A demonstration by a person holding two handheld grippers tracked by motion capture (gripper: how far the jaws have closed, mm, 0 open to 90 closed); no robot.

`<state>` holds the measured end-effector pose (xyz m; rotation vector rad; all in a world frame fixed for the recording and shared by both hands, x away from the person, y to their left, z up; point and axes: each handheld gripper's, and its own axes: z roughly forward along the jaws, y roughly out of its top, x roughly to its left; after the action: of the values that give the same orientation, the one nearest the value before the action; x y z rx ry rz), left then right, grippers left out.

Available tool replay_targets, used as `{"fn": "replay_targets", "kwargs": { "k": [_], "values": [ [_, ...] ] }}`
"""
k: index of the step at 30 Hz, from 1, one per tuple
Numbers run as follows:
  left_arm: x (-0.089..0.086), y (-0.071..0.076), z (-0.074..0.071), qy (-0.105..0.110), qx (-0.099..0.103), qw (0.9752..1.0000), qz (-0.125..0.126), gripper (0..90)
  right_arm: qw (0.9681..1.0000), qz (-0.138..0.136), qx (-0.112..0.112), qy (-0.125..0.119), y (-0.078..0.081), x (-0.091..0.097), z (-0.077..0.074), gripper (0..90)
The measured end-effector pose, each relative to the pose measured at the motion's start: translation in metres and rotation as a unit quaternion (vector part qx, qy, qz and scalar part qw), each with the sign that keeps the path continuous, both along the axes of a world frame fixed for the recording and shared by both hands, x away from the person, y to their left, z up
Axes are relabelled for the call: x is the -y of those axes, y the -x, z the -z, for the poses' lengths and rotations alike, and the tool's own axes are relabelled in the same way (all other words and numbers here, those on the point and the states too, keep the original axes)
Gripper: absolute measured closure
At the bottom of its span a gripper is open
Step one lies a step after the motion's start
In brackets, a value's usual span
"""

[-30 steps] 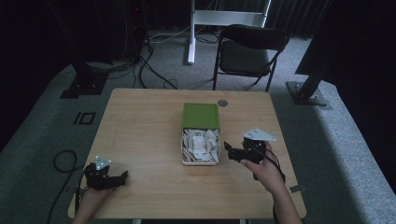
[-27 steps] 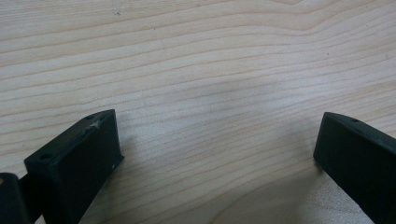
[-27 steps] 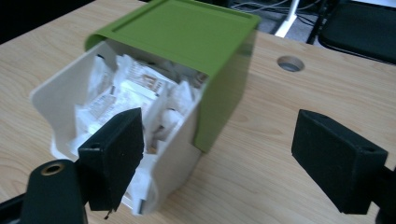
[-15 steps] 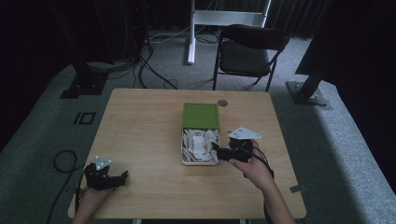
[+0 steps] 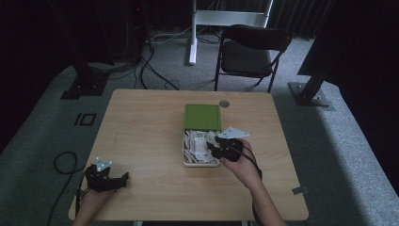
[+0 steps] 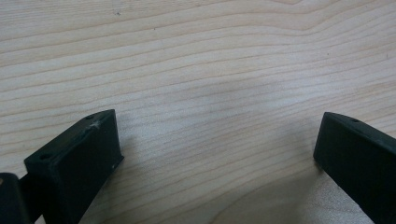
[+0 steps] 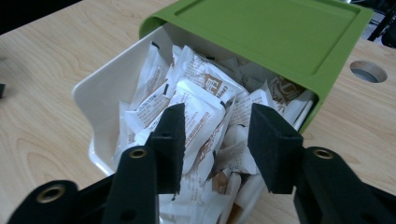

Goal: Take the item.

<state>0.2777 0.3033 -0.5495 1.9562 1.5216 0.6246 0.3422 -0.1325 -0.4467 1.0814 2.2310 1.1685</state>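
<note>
While half-closed and just narrowing around a white sachet in the white tray, right gripper nearest, sachet's long axis toward 12 o'clock; left gripper open, idle.

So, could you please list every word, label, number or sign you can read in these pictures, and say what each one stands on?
None can be quoted with confidence.
Small white paper sachets in the white plastic box: brown print and a small logo, too blurred to read.
Green plastic lid: no text.
Light wooden table: no text.
Black jaws of both grippers: no markings.
</note>
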Motion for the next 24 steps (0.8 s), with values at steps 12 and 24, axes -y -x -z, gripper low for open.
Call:
{"fn": "replay_targets", "kwargs": {
  "k": [12, 24],
  "values": [
    [0.000, 0.000, 0.000, -0.001, 0.000, 1.0000, 0.000, 1.4, 0.9987, 0.004, -0.025, 0.046, -0.009, -0.017, 0.017, 74.0],
    [0.000, 0.000, 0.000, 0.000, 0.000, 1.0000, 0.000, 1.4, 0.9966, 0.014, -0.053, 0.061, -0.015, -0.022, 0.024, 81.3]
  ]
}}
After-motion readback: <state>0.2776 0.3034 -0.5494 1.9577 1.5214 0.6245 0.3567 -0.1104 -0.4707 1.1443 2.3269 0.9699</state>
